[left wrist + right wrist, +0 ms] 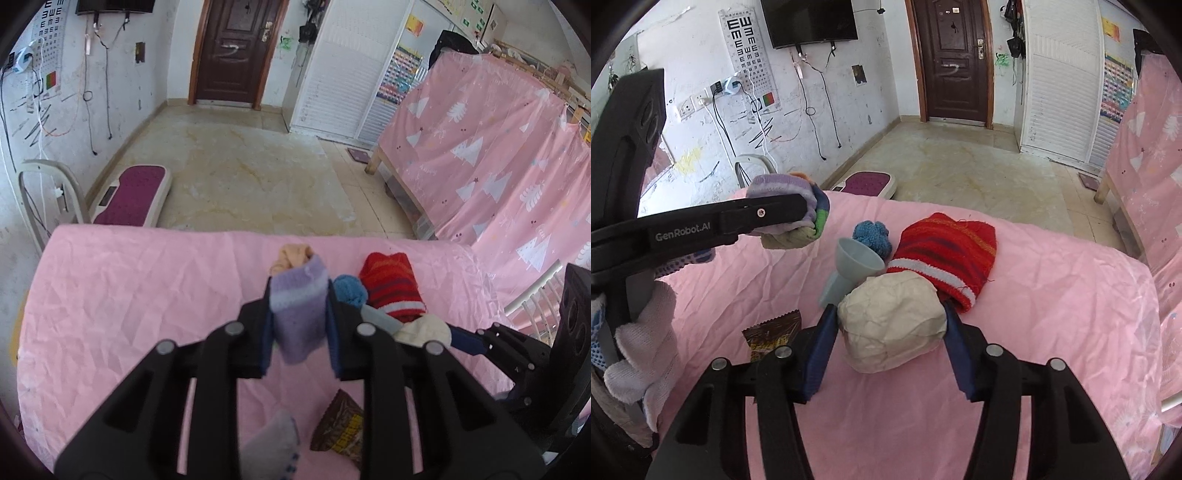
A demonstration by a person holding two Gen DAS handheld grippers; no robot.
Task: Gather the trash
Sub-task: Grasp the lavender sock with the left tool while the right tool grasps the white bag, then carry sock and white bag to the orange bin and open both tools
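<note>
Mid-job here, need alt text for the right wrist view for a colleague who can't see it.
The right gripper clamps a crumpled off-white paper ball over a pink-covered table. Behind it lie a grey funnel and red striped knit hat; the left gripper holds a lavender sock up.

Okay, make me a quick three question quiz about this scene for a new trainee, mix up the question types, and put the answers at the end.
1. True or false: the left claw is shut on the purple sock.
2. Multiple choice: what sits between the fingers of the right claw? A) the red knit hat B) the crumpled paper ball C) the blue-grey funnel
3. Short answer: which piece of trash lies flat on the pink sheet, left of the paper ball in the right wrist view?

Key: 1 true; 2 B; 3 the brown snack wrapper.
</note>
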